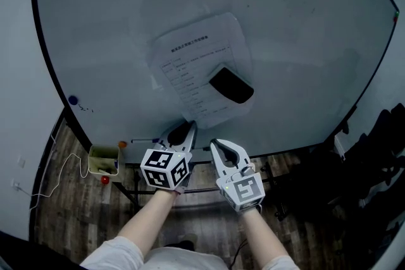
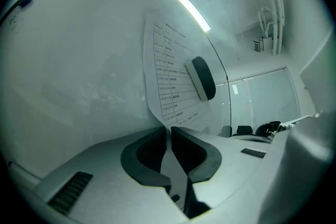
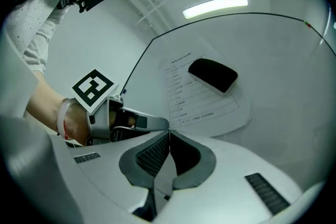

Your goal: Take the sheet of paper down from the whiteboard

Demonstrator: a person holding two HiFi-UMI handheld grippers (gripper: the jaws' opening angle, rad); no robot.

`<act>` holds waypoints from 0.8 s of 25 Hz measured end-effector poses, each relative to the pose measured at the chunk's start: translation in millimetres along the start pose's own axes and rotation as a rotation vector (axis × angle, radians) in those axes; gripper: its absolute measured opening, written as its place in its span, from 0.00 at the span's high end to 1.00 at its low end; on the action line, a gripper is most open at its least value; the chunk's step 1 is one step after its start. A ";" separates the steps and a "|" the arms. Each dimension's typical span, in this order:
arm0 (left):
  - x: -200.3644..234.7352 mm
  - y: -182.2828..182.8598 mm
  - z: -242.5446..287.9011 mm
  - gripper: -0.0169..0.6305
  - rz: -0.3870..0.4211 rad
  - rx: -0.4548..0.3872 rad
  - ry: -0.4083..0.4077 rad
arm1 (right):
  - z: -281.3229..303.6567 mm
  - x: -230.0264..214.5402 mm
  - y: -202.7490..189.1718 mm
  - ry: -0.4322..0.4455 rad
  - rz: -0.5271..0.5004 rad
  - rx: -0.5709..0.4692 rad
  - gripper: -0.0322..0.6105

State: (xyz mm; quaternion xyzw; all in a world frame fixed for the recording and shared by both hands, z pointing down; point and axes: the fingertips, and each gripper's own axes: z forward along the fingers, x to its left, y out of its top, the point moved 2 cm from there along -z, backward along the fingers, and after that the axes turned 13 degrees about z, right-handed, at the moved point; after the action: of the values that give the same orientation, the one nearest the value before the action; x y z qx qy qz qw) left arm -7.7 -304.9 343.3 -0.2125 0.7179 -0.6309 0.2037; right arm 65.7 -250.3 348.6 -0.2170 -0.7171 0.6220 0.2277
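**Left gripper on the paper's bottom corner, paper still on the board**

The whiteboard (image 1: 126, 22) fills most of the head view, from 9 o'clock round to 3 o'clock. It leans away over a dark wood floor (image 1: 63, 224).

The paper (image 1: 190, 66) lies flat on the board near the centre of that view. It is printed with lines of text and sits skewed, its lowest corner pointing to 6 o'clock.

The left gripper (image 1: 192, 125) reaches up to that corner from 6 o'clock. Its own view shows the jaws drawn nearly together, with only a slit between them, and the corner running down into the slit, so it pinches the paper there.

The right gripper (image 1: 215, 143) sits just beside it, at its 4 o'clock and a little short of the paper's edge. Its jaws are closed tip to tip with nothing between them.

A black eraser (image 1: 231, 85) sits on the paper at its 4 o'clock and pins it to the board.

A small box (image 1: 103, 160) hangs below the board's edge at 8 o'clock. A blue magnet (image 1: 73, 100) sits on the board at 9 o'clock.
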 end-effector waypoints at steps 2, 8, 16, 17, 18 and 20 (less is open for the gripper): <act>-0.4 1.1 -1.1 0.92 0.013 0.001 -0.005 | 2.9 -1.3 7.6 0.012 -0.082 -0.010 0.92; 1.5 2.2 -3.9 0.92 0.017 -0.011 -0.008 | 4.6 -11.0 48.6 -0.052 -0.302 -0.046 0.92; 4.2 3.3 -9.0 0.92 0.026 -0.018 0.016 | 1.8 -17.6 69.7 -0.090 -0.403 -0.059 0.92; 4.4 3.4 -9.7 0.92 0.026 -0.020 0.019 | 1.4 -18.3 70.9 -0.091 -0.407 -0.059 0.92; 4.6 3.5 -10.2 0.92 0.026 -0.021 0.021 | 1.1 -19.1 72.8 -0.092 -0.411 -0.060 0.92; 5.3 3.9 -10.9 0.92 0.025 -0.023 0.024 | 1.1 -20.5 77.2 -0.092 -0.416 -0.064 0.90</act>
State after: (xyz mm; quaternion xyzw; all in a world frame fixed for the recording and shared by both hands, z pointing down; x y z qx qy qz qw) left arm -18.4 -298.6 340.6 -0.1981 0.7301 -0.6226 0.2004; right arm 83.6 -253.2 270.8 -0.0427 -0.7753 0.5479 0.3112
